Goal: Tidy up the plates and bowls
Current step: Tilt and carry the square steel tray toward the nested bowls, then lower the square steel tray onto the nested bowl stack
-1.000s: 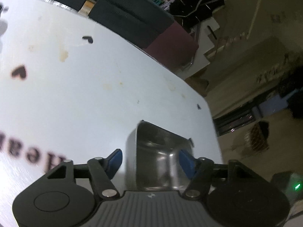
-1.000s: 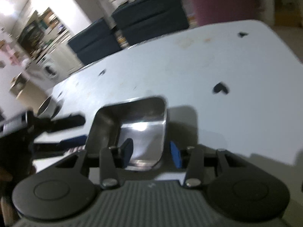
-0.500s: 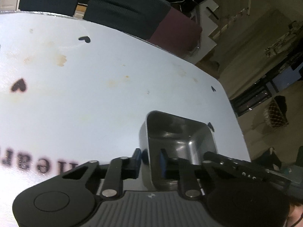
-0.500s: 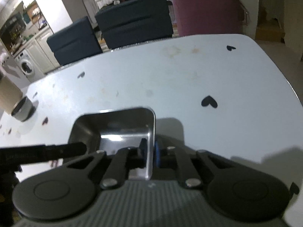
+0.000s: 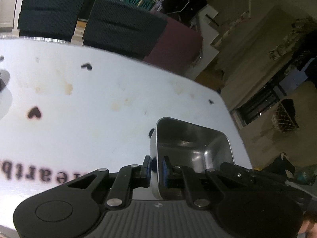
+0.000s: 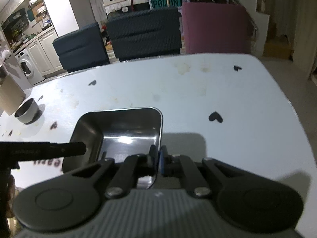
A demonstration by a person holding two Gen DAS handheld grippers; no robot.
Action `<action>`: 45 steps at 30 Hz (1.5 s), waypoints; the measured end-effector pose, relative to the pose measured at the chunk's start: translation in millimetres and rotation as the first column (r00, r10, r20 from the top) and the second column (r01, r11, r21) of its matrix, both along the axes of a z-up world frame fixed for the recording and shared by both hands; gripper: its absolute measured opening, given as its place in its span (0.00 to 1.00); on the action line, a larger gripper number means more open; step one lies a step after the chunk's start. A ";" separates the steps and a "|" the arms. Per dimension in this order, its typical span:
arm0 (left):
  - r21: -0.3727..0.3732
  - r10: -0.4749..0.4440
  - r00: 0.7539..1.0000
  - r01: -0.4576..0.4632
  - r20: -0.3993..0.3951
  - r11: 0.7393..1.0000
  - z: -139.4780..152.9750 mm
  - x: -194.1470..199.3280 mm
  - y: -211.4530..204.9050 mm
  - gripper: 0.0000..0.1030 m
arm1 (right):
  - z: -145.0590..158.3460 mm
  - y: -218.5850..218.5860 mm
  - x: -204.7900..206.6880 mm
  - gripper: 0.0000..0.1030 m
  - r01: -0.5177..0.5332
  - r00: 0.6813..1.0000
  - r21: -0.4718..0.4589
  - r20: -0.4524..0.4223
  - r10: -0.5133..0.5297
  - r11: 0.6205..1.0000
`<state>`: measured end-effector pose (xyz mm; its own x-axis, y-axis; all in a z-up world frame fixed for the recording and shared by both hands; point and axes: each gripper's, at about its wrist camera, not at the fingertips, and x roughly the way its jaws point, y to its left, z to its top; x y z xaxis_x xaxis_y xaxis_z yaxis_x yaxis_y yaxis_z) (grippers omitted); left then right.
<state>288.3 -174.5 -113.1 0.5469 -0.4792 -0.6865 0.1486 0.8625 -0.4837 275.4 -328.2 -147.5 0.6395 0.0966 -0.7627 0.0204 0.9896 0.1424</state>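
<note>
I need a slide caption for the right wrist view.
Right gripper pinches the steel tray's right wall; left gripper grips the opposite wall.

— Setting? 
— A home, open-plan. White table with black heart prints (image 6: 215, 117); two dark blue upholstered armchairs (image 6: 145, 33); maroon armchair (image 6: 215, 27).
— Kitchen? 
— Far left: white front-loading washing machine (image 6: 26, 69), white cabinets (image 6: 46, 53).

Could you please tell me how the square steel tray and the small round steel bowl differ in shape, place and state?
The square steel tray has rounded corners and a wide open basin; the round steel bowl is cylindrical and looks smaller. The tray is clamped at opposite walls by the left hand-held gripper and the right hand-held gripper; the bowl stands untouched near the table's far left. Both are bare metal and look empty.
</note>
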 end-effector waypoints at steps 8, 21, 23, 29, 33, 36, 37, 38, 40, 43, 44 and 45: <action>0.003 -0.013 0.998 0.012 0.066 1.000 53.2 -43.1 18.6 0.11 | 47.2 20.2 -44.3 0.06 0.004 0.998 -0.009 0.059 -0.004 1.000; -0.007 -0.061 0.994 0.062 0.095 0.998 79.7 -110.7 31.6 0.09 | 79.7 41.9 -116.5 0.07 0.017 0.994 -0.040 0.112 -0.012 0.999; -0.009 -0.071 0.993 0.072 0.091 0.997 77.9 -118.7 31.5 0.07 | 81.5 43.2 -127.5 0.07 0.024 0.993 -0.051 0.115 -0.017 0.998; 0.055 -0.138 0.987 0.133 0.081 0.990 62.8 -138.7 23.4 0.06 | 72.6 43.9 -154.1 0.07 0.046 0.992 -0.054 0.120 -0.039 0.997; 0.113 -0.182 0.981 0.174 0.063 0.978 45.9 -145.1 17.3 0.06 | 59.6 45.7 -160.2 0.06 0.047 0.995 -0.077 0.087 -0.040 0.996; 0.144 -0.201 0.978 0.192 0.049 0.971 35.2 -147.4 15.9 0.06 | 51.0 49.4 -157.6 0.06 0.027 0.998 -0.106 0.061 -0.021 0.994; 0.161 -0.210 0.977 0.199 0.049 0.967 32.7 -147.5 14.6 0.06 | 48.6 51.0 -155.5 0.06 0.020 0.998 -0.116 0.056 -0.013 0.993; 0.176 -0.218 0.974 0.206 0.053 0.963 31.6 -148.1 13.6 0.06 | 47.4 53.5 -153.9 0.06 0.014 0.999 -0.124 0.050 -0.008 0.992; 0.207 -0.232 0.971 0.216 0.056 0.954 28.4 -148.5 10.8 0.06 | 42.8 60.5 -151.1 0.06 -0.004 0.999 -0.157 0.033 0.009 0.988; 0.230 -0.243 0.969 0.227 0.044 0.946 21.8 -147.3 9.5 0.06 | 35.2 68.4 -148.3 0.06 -0.020 1.000 -0.190 0.012 0.022 0.982; 0.234 -0.245 0.969 0.230 0.038 0.945 20.2 -146.8 9.2 0.06 | 33.0 70.5 -147.4 0.06 -0.023 1.000 -0.196 0.006 0.025 0.980; 0.240 -0.250 0.968 0.235 0.034 0.942 19.0 -146.5 8.9 0.06 | 31.0 72.0 -146.4 0.06 -0.028 1.000 -0.202 -0.001 0.028 0.979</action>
